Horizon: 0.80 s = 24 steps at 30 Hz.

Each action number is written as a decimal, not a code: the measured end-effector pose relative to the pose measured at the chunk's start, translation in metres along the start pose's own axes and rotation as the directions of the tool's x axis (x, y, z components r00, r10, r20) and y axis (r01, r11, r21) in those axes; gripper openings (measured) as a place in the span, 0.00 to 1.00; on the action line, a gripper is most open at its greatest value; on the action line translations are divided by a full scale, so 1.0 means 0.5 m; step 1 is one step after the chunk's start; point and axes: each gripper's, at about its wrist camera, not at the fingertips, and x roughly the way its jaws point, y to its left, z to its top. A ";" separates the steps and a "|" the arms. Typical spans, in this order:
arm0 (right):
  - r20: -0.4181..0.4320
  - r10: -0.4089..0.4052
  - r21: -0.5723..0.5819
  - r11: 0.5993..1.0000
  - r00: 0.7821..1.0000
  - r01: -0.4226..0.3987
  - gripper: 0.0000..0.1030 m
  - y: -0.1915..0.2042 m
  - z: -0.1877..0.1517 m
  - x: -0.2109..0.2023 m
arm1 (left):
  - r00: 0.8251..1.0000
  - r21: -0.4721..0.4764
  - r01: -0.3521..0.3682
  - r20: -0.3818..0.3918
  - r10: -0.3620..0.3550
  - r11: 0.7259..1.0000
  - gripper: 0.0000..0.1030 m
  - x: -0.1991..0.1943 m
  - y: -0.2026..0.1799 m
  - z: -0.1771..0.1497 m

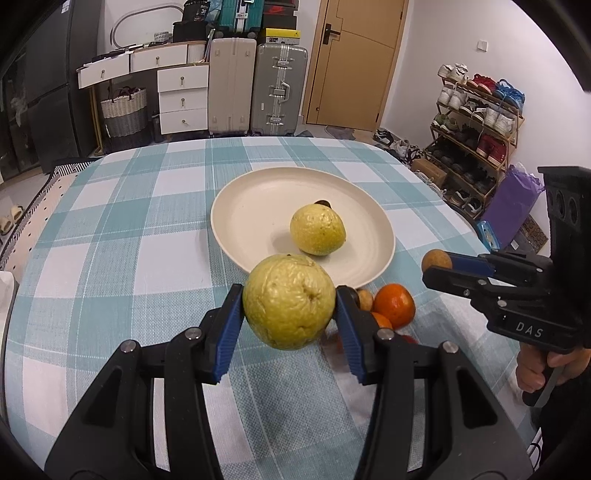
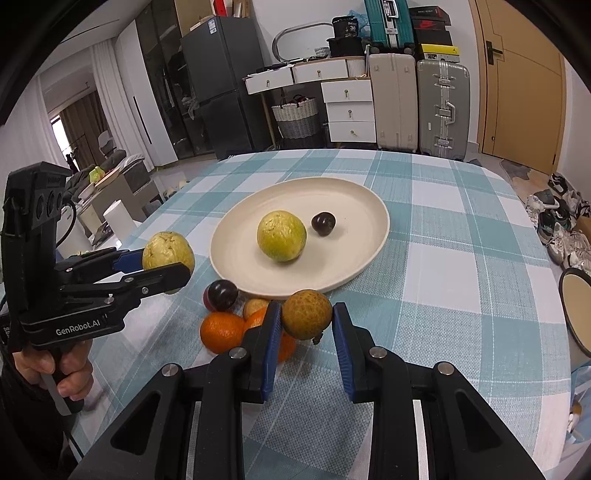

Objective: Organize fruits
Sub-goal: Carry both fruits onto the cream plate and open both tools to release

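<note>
2 guavas point(image 2: 282, 235) point(image 2: 168, 251), 2 oranges point(image 2: 221, 331), 2 plums point(image 2: 323, 223), 1 plate point(image 2: 236, 266).

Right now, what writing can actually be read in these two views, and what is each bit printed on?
"DAS": on the body of the right tongs, seen from the left camera.
"GenRobot.AI": on the body of the left tongs, seen from the right camera.
"36": on a black box atop the drawers.
Labels on the yellow box and the fridge sticker: too small to read.

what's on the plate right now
On the plate lie a yellow-green guava and a dark plum. In the left wrist view the guava hides most of the plum.
</note>
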 end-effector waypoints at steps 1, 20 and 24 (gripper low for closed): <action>0.000 -0.001 0.002 1.000 1.000 0.001 0.28 0.000 0.002 0.002 | 1.000 0.000 0.000 0.000 0.000 1.000 0.45 0.005 0.001 0.004; -0.011 0.000 0.036 0.999 1.000 0.000 0.28 -0.013 0.038 0.041 | 1.000 -0.014 -0.011 0.004 0.011 1.000 0.45 0.075 0.016 0.057; -0.018 0.003 0.050 0.999 1.000 -0.002 0.28 -0.016 0.045 0.055 | 1.000 -0.017 -0.015 0.000 0.015 1.000 0.45 0.091 0.022 0.065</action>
